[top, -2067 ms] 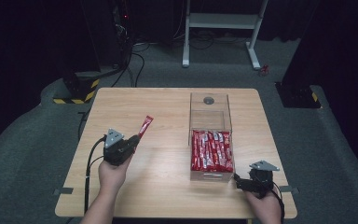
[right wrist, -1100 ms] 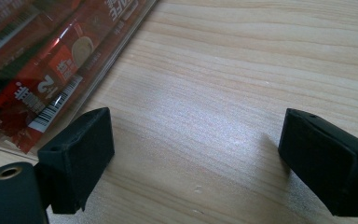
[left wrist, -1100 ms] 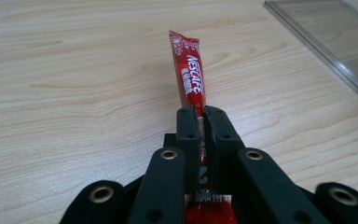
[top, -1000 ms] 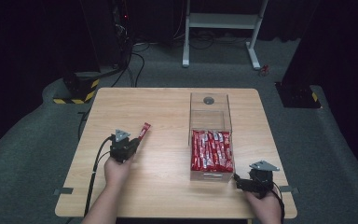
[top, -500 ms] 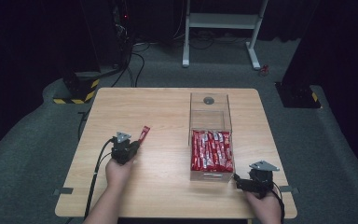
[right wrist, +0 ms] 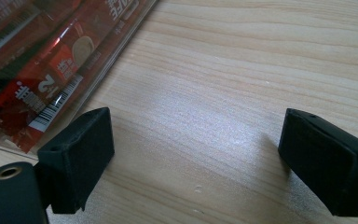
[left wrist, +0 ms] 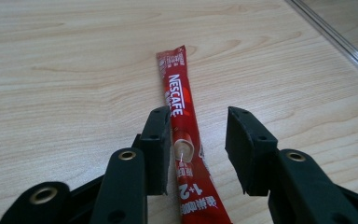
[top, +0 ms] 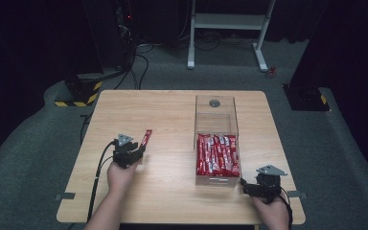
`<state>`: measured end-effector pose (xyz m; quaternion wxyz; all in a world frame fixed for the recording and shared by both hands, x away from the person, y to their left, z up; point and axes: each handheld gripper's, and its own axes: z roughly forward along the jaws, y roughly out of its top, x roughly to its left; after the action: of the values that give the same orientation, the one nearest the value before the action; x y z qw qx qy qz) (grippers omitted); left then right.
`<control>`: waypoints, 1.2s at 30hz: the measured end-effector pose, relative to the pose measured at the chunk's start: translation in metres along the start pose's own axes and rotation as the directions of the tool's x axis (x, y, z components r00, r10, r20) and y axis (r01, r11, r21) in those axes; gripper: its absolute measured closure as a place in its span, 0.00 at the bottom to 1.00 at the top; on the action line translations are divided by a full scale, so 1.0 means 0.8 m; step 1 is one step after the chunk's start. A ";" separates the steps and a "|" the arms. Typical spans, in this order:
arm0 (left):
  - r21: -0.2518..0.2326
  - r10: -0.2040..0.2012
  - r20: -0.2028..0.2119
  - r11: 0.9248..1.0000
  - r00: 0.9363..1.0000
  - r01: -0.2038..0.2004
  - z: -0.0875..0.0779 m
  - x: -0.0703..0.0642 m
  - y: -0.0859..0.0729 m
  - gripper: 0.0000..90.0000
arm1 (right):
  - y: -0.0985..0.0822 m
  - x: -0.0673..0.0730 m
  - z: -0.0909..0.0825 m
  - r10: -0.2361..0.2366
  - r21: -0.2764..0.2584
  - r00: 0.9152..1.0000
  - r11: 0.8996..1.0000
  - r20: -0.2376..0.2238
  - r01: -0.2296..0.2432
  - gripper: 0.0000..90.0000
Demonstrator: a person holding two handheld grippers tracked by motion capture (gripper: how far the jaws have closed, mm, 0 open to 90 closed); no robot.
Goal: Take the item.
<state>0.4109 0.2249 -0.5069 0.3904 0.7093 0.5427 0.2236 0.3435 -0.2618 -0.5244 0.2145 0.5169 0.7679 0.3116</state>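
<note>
One red foil coffee stick (left wrist: 182, 135) lies flat on the pale wood-grain counter (top: 172, 115), its long axis running away from the left gripper (top: 141, 146) toward the counter's far edge. That gripper's two black fingers (left wrist: 156, 149) have just been opening and stand apart, the stick between them on the counter. A clear plastic box (top: 215, 143) holds more red sticks. The right gripper (right wrist: 200, 163) rests with its fingers spread wide around nothing.
</note>
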 end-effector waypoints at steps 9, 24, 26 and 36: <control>-0.027 0.006 0.029 1.000 1.000 -0.006 -0.017 -0.002 0.004 0.61 | 0.000 0.000 0.000 0.001 0.001 1.000 1.000 0.000 -0.001 0.11; -0.023 0.013 0.103 1.000 0.995 -0.011 -0.046 -0.004 0.000 0.50 | 0.000 0.000 0.000 0.002 0.000 1.000 1.000 0.002 -0.002 0.11; -0.018 0.014 0.106 1.000 0.994 -0.012 -0.052 -0.003 -0.003 0.49 | 0.000 0.001 0.000 0.003 0.001 1.000 1.000 0.002 -0.003 0.11; -0.022 -0.003 0.126 1.000 0.992 0.006 -0.077 0.006 -0.021 0.45 | 0.000 0.000 0.000 0.001 0.001 1.000 1.000 0.002 -0.001 0.11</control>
<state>0.3571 0.2506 -0.4842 0.4323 0.7165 0.5158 0.1835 0.3430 -0.2616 -0.5244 0.2148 0.5179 0.7675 0.3108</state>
